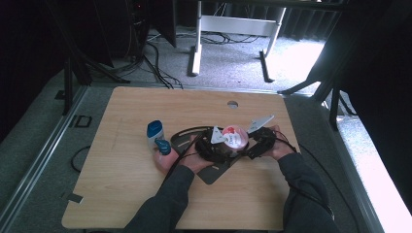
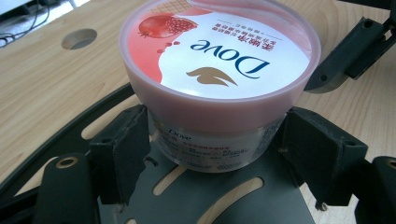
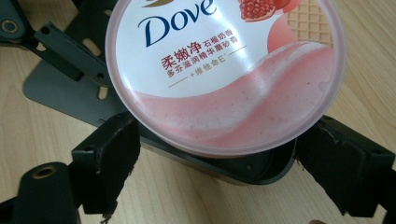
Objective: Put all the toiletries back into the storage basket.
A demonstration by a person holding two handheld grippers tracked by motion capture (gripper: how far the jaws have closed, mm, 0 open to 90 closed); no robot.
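Observation:
A Dove jar (image 1: 234,136) with a pink lid stands mid-table on a dark grey slotted plate (image 1: 214,174). In the left gripper view my left gripper (image 2: 217,140) is shut on the jar's clear body (image 2: 210,149), one black jaw pressed against each side just under the lid (image 2: 219,51). In the right gripper view my right gripper (image 3: 224,140) comes from the opposite side with its jaws wide apart. Their tips sit at the rim of the lid (image 3: 224,65), which covers them, so contact is hidden. One of its jaws lies beside the lid in the left gripper view.
A white bottle with a blue cap (image 1: 155,131) stands left of the jar, and a small blue object (image 1: 163,146) lies by the left hand. A round hole (image 1: 232,104) pierces the wooden table (image 1: 121,184) behind the jar. Cables trail from both grippers.

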